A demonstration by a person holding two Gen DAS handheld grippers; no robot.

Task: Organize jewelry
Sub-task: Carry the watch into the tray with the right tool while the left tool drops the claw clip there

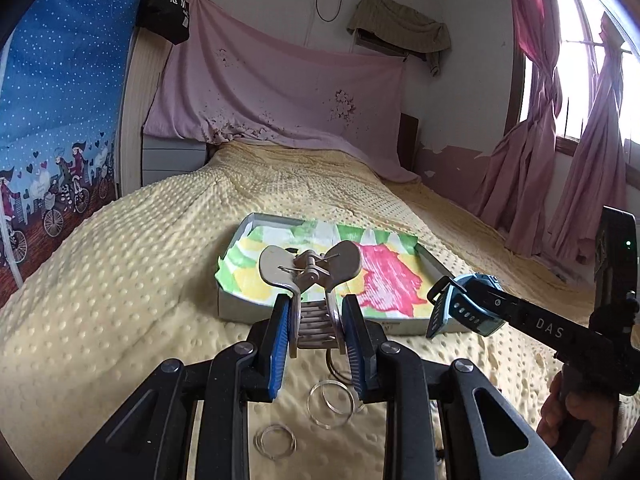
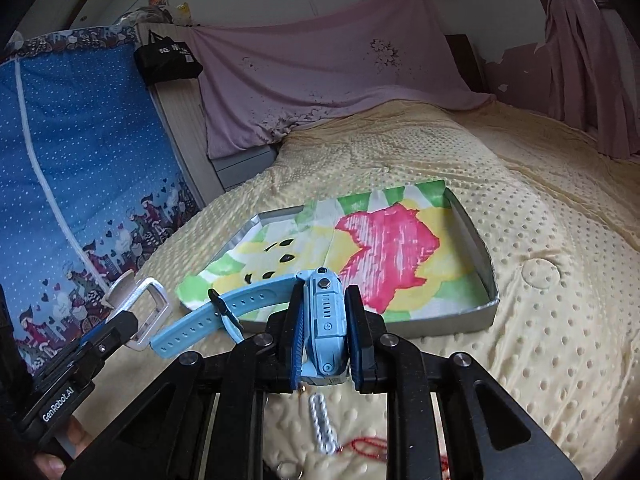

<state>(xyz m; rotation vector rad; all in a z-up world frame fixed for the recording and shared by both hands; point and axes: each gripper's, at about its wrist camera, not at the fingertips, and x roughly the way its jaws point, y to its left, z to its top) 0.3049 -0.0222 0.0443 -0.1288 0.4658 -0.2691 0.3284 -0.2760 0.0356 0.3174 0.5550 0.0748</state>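
My left gripper [image 1: 316, 320] is shut on a beige hair claw clip [image 1: 310, 268], held above the near edge of a grey tray [image 1: 240, 304] lined with colourful painted paper. In the right wrist view that clip [image 2: 148, 304] shows at the left, in the left gripper [image 2: 120, 324]. My right gripper [image 2: 323, 308] is shut on a light blue watch [image 2: 324, 312] whose strap [image 2: 224, 304] hangs out to the left, just in front of the tray [image 2: 460, 320]. The left wrist view shows the right gripper [image 1: 444, 308] with the watch [image 1: 464, 312] at the tray's right corner.
Thin clear rings [image 1: 330, 402] [image 1: 276, 440] lie on the yellow dotted bedspread [image 1: 120, 280] under the left gripper. A silver chain [image 2: 322, 426] and red beads [image 2: 368, 448] lie under the right one. A hand [image 1: 576, 412] holds the right gripper. Pink cloth covers the headboard.
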